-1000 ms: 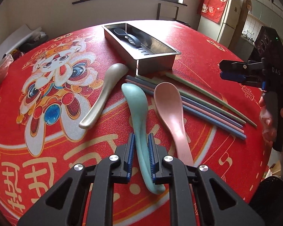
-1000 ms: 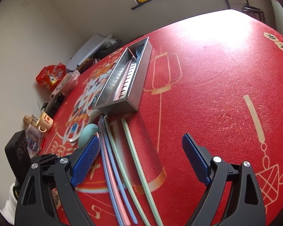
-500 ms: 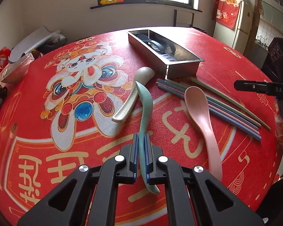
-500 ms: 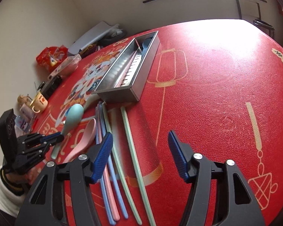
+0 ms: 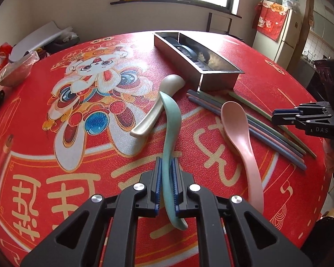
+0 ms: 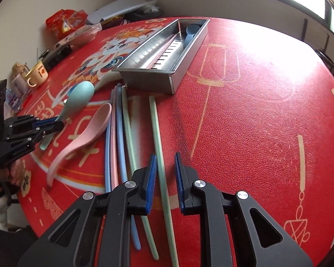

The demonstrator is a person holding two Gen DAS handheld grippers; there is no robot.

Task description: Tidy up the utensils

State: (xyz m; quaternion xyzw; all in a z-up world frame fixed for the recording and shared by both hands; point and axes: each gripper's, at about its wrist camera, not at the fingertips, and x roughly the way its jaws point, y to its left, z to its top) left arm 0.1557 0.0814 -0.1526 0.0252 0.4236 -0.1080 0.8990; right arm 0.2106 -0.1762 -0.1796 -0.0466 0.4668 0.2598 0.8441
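Observation:
My left gripper (image 5: 167, 173) is shut on the handle of a teal spoon (image 5: 170, 129) and holds it above the red table; the spoon also shows in the right wrist view (image 6: 78, 99). A pink spoon (image 5: 240, 138) and a beige spoon (image 5: 158, 109) lie on the cloth. Several coloured chopsticks (image 6: 120, 129) lie beside them. My right gripper (image 6: 164, 173) is partly open, its jaws on either side of a lone green chopstick (image 6: 161, 155). A steel utensil tray (image 5: 198, 60) stands behind, with a blue spoon (image 6: 190, 33) in it.
A mug (image 6: 36, 75), small jars and a black device (image 6: 55, 55) sit at the table's left edge, with bags (image 6: 64, 22) behind. A fridge (image 5: 278, 29) and a chair stand beyond the table.
My left gripper has closed on the teal spoon and lifted it off the cloth. My right gripper has narrowed and come down around the lone green chopstick.

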